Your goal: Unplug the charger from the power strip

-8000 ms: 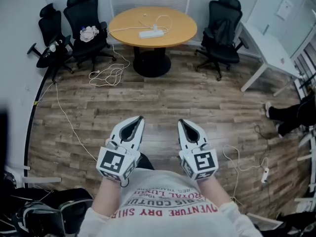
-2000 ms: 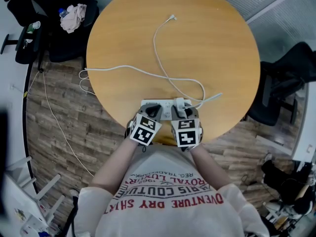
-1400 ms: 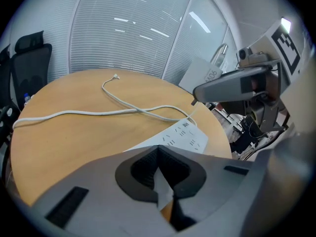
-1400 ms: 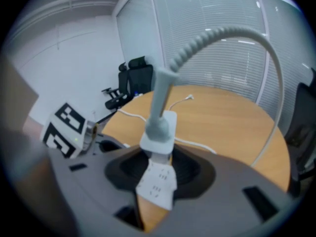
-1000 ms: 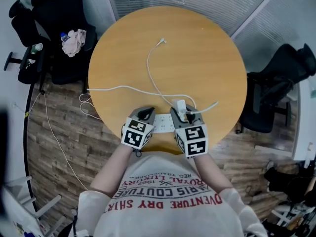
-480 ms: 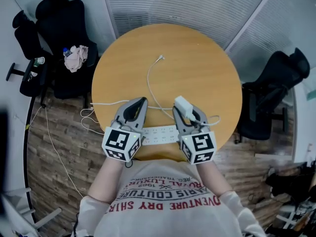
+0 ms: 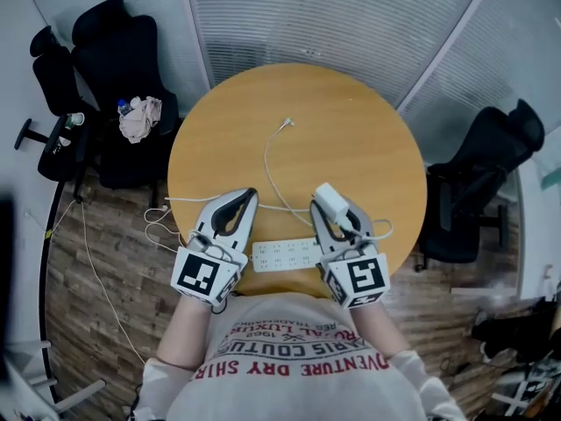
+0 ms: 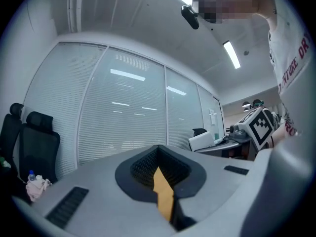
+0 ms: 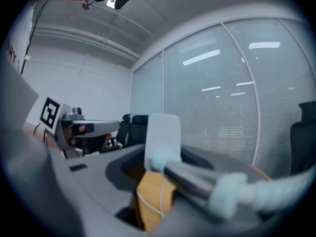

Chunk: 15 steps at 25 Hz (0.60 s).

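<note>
Pinching the charger [image 7: 325, 197] clear of the power strip [image 7: 285, 254], the right gripper [image 7: 336, 212] holds it unplugged; fingers of the left gripper [image 7: 247, 197] sit together, empty.

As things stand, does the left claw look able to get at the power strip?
Probably yes: the left claw is shut and empty, the power strip lies uncovered on the table beside it, nothing between them.

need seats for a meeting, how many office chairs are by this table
3. Two black chairs side by side left of the round table, one to its right. Others may be out of frame.
</note>
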Tool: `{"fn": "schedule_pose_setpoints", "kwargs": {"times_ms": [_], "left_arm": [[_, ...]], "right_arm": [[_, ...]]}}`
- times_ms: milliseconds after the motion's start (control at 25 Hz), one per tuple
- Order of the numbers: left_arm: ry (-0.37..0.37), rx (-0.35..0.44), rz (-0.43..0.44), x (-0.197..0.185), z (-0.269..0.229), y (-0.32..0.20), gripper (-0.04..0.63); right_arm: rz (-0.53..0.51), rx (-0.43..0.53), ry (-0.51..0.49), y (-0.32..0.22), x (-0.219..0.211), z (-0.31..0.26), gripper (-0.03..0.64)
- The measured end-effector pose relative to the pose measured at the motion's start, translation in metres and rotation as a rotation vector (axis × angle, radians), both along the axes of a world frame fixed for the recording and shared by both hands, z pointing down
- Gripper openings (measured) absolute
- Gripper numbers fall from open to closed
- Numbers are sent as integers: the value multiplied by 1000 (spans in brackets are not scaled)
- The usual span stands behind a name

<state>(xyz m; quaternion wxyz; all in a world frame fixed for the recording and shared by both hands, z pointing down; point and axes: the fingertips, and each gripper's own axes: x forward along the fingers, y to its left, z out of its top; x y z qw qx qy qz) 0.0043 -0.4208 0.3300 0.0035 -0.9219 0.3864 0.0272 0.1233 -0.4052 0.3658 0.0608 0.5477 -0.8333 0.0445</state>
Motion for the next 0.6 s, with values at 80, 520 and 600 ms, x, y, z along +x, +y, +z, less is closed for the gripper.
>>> {"fn": "schedule_pose_setpoints", "kwargs": {"times_ms": [80,520,600], "left_arm": [[4,5,2,-1,-1,2,34],[-18,-1,5,6,2,6,34],[-14,-1,6,7,0,6,34]], "right_arm": [[6,-4,-3,0,1,-1,155],[-1,-25,1,5,3,7,155],[8,-21,2,6,3,6,155]]}}
